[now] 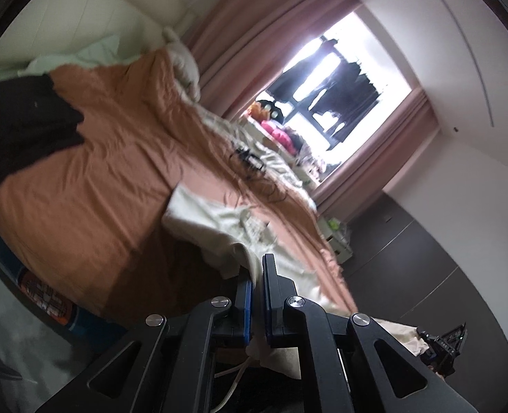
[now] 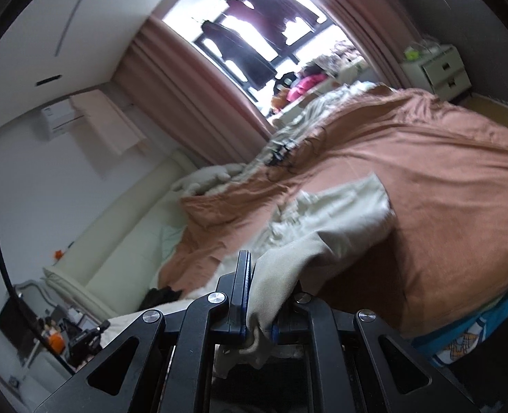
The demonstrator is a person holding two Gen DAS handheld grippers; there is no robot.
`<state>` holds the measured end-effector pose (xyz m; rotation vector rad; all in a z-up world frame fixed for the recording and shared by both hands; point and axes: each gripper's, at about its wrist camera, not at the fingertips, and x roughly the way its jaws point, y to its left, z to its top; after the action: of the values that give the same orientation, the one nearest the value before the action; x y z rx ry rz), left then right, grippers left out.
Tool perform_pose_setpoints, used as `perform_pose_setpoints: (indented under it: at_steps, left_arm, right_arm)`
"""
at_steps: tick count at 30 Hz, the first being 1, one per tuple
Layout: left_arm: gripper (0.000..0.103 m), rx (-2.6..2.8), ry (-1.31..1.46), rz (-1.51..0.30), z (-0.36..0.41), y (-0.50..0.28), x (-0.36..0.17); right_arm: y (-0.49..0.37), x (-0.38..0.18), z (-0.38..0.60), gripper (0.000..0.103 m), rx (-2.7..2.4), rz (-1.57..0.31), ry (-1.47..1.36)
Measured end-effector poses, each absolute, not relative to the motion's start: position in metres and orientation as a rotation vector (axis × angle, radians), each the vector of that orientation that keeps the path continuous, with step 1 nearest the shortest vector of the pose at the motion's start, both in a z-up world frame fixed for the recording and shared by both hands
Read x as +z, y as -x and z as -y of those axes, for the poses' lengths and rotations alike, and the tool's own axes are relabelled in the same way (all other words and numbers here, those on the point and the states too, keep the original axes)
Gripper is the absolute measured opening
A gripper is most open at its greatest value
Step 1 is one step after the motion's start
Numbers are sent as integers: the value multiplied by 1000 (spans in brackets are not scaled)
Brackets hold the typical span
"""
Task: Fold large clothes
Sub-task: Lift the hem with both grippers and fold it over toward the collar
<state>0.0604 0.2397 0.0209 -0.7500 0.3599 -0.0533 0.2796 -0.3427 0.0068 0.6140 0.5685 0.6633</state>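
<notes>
Left wrist view: left gripper [image 1: 258, 289] pinching cream garment [image 1: 216, 222], jaws nearly closed on its edge, fabric trailing onto orange bedspread [image 1: 92, 186]. Right wrist view: right gripper [image 2: 259, 296] clamping another part of garment [image 2: 339, 213], jaws almost together, cloth draping across bedspread [image 2: 443, 179] beneath window [image 2: 254, 31].

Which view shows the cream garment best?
The right wrist view: the garment runs in one piece from the right gripper out over the bed. The left wrist view shows it partly behind the left gripper.
</notes>
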Motion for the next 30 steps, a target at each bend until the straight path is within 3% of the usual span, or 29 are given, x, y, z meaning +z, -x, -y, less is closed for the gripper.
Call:
perform_pose_setpoints:
  at_steps: [7,15,30]
  left_arm:
    - [5,-67,690,-267,-237,-35,75]
    - [5,-29,617,-273,-243,-81,108]
    - [5,56,506,-431,-249,-213,87]
  right_arm:
    - [-268,56,342,10,700,-461,-594]
    - [-299,90,326,10,688,-425,-524]
    - [-416,32,316,10,569,-602,-566]
